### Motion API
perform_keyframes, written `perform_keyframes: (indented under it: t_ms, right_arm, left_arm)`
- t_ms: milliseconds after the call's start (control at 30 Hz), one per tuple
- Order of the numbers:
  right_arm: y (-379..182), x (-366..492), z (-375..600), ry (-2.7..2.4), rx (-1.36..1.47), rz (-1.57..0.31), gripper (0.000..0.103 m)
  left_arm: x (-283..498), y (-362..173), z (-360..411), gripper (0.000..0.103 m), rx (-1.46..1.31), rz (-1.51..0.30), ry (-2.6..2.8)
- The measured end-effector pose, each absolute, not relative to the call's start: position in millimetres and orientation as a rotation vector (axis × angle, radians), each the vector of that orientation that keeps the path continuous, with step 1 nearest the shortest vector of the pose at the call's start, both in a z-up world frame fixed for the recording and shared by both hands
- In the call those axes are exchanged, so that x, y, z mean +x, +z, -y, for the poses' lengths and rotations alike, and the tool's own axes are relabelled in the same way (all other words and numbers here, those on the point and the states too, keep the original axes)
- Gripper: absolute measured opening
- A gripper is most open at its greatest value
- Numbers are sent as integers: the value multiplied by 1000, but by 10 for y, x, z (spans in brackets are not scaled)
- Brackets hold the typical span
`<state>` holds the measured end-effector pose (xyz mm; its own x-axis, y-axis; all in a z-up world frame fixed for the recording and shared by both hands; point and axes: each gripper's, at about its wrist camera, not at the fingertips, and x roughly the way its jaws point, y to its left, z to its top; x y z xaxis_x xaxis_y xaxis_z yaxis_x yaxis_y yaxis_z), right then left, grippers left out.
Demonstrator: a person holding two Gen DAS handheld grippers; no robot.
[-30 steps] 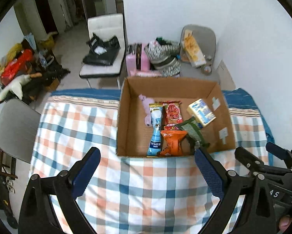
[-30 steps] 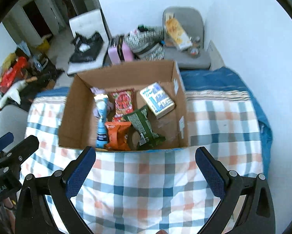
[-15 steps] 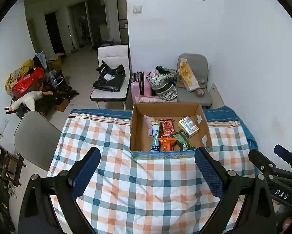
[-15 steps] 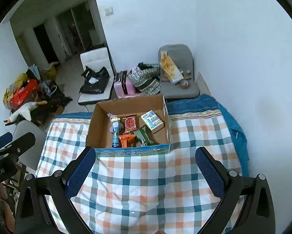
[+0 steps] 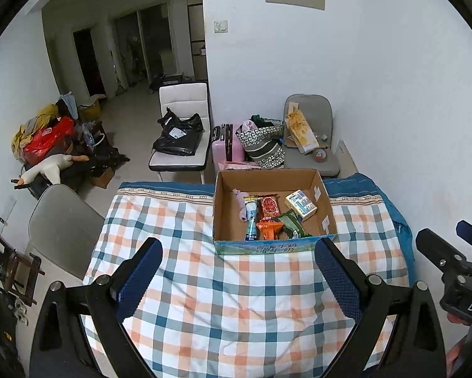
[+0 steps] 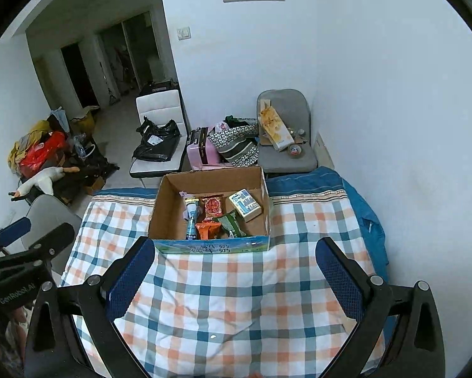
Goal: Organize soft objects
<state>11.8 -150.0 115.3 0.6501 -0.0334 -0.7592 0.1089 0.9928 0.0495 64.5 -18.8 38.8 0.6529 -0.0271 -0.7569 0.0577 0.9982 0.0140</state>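
An open cardboard box (image 5: pixel 223 217) (image 6: pixel 160 208) stands on the far part of a checked tablecloth (image 5: pixel 223 299) (image 6: pixel 223 296). Inside lie a blue tube pack (image 5: pixel 251 217), a red snack pack (image 5: pixel 270 205), an orange pack (image 5: pixel 269 229), a green pack (image 5: pixel 291 223), a white-blue carton (image 5: pixel 301 204) and a pale pink soft item (image 5: pixel 241 202). My left gripper (image 5: pixel 239 275) is open and empty, well back from the box. My right gripper (image 6: pixel 236 275) is open and empty, also back and high. Each gripper shows at the edge of the other's view.
A grey chair (image 5: pixel 62 230) stands at the table's left. Behind the table are a white chair with a black bag (image 5: pixel 180 138), a pink suitcase (image 5: pixel 228 148), a patterned bag (image 5: pixel 264 145) and a grey chair with clutter (image 5: pixel 311 145). A wall is close on the right.
Both grippers have pulled back and up from the box, which now looks much smaller. Both stay open and empty. The box contents have not moved.
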Motion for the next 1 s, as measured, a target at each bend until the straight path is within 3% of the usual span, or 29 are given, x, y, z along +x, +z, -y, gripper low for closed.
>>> perform_keyframes:
  t_ms: [1000]
  right_arm:
    - [1178, 60, 1487, -73, 91, -865, 103]
  left_arm:
    - [608, 332, 281, 100, 63, -871, -43]
